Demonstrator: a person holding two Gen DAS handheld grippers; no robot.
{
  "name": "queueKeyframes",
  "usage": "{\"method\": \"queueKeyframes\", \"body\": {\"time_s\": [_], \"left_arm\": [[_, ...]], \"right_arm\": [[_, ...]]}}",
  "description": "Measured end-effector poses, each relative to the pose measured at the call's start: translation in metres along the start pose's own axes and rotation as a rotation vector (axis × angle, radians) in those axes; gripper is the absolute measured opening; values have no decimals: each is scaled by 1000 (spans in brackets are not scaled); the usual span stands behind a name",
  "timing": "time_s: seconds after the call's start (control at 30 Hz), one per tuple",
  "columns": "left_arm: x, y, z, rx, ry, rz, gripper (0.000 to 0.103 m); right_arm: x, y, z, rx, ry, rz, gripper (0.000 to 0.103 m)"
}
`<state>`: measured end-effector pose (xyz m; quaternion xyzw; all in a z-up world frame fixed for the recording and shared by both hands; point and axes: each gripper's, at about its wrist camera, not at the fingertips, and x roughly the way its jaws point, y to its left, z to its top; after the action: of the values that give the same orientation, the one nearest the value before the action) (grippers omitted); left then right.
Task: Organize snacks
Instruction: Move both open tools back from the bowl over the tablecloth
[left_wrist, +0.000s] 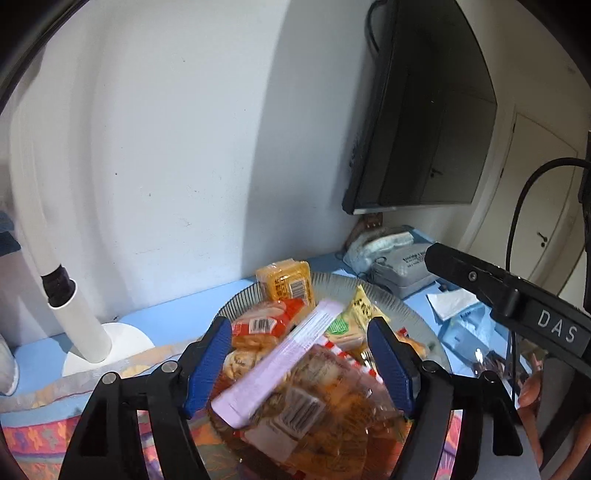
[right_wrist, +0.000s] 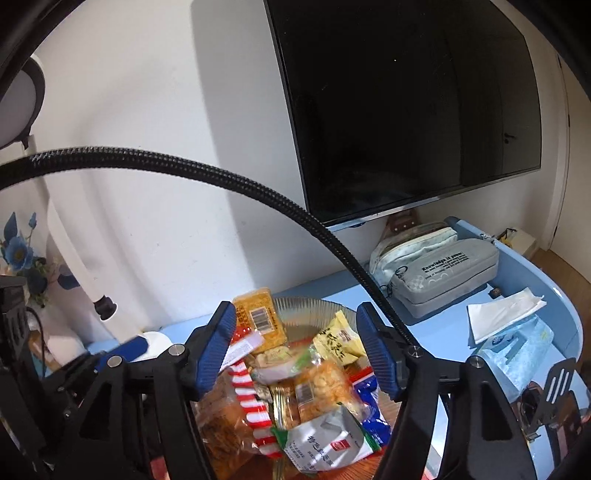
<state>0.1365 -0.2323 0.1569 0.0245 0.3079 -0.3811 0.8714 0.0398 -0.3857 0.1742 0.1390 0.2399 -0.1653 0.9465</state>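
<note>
A ribbed glass bowl (left_wrist: 340, 284) (right_wrist: 306, 306) on the blue table holds several snack packets. My left gripper (left_wrist: 299, 326) is open just above it. Between its blue pads, untouched, lie a blurred lilac packet (left_wrist: 280, 362) and a clear bag of orange snacks (left_wrist: 321, 406). Behind them are a yellow barcoded packet (left_wrist: 286, 282) (right_wrist: 258, 317), a red-orange packet (left_wrist: 266, 321) and a pale yellow packet (left_wrist: 354, 317) (right_wrist: 338, 343). My right gripper (right_wrist: 295, 310) is open too, over a red-and-white striped packet (right_wrist: 251, 402), a white-green packet (right_wrist: 325, 443) and a blue packet (right_wrist: 369, 406).
A dark TV (right_wrist: 406, 110) hangs on the wall. A grey pencil case (right_wrist: 443, 273), white tissues (right_wrist: 498, 310) and a light-blue pack (right_wrist: 517, 350) lie to the right. A white lamp stand (left_wrist: 81, 321) is on the left. A black flexible hose (right_wrist: 221, 173) arcs across. Patterned cloth (left_wrist: 37, 443) covers the near left.
</note>
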Motion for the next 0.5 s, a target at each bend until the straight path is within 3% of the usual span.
{"method": "queueKeyframes", "body": {"time_s": [0.17, 0.33, 0.5], "left_arm": [[-47, 2, -15, 12, -50, 67, 73], [-122, 10, -48, 11, -114, 194, 73], [-191, 20, -94, -22, -153, 376, 97]], "right_arm": [[-29, 0, -10, 27, 16, 32, 67], [-78, 25, -31, -70, 8, -2, 67], [-126, 64, -72, -136, 27, 89, 68]]}}
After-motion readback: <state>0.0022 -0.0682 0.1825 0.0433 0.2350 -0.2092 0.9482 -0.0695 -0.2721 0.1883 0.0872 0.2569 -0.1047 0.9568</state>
